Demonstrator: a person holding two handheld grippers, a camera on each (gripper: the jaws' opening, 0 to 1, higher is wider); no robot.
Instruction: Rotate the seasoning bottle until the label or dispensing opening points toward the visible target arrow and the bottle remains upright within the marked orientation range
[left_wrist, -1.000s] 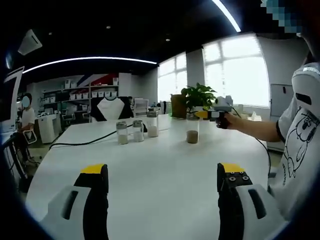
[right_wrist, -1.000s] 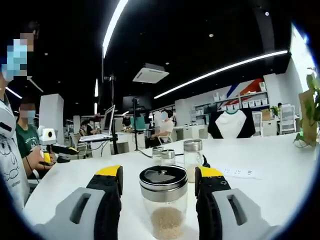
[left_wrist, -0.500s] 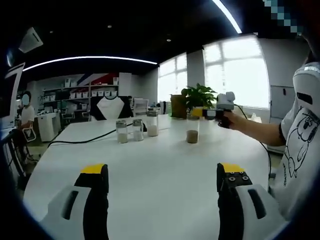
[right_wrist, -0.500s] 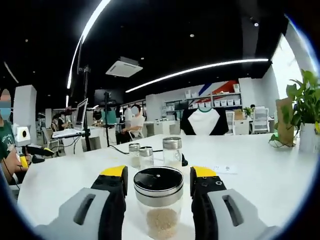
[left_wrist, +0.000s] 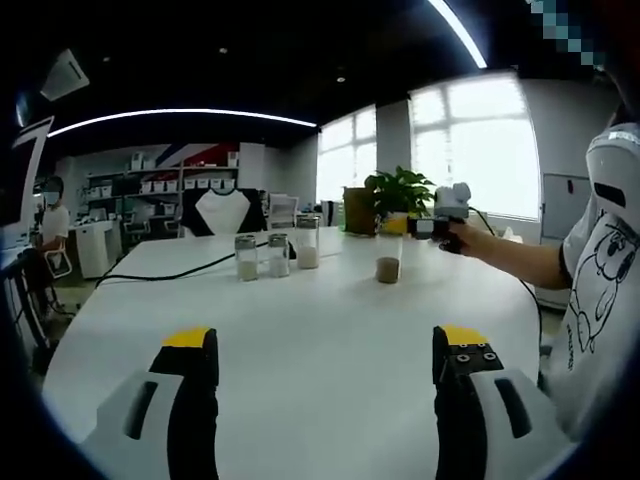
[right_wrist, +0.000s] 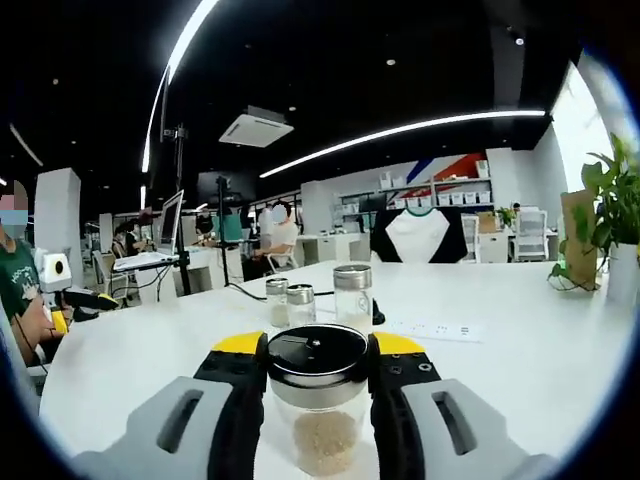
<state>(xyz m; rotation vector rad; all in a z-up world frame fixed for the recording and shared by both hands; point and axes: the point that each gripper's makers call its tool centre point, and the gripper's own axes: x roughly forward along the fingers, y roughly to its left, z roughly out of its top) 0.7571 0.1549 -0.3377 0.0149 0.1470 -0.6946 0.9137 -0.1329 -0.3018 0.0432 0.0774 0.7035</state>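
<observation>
In the left gripper view, the left gripper (left_wrist: 327, 345) hovered with jaws wide apart over the white table (left_wrist: 300, 330), while the seasoning bottle (left_wrist: 388, 259) stood upright toward the far right edge. In the right gripper view, the right gripper (right_wrist: 319, 350) clamped that bottle just below its cap; the glass looked light, rigid and slippery.

Dark ceiling w/ strip lights (right_wrist: 400, 131), bright windows (left_wrist: 478, 145), wall shelves (left_wrist: 150, 186)

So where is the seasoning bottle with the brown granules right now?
In the right gripper view the seasoning bottle stands upright on the white table, clamped between the right gripper jaws, with three other shakers behind it.
</observation>
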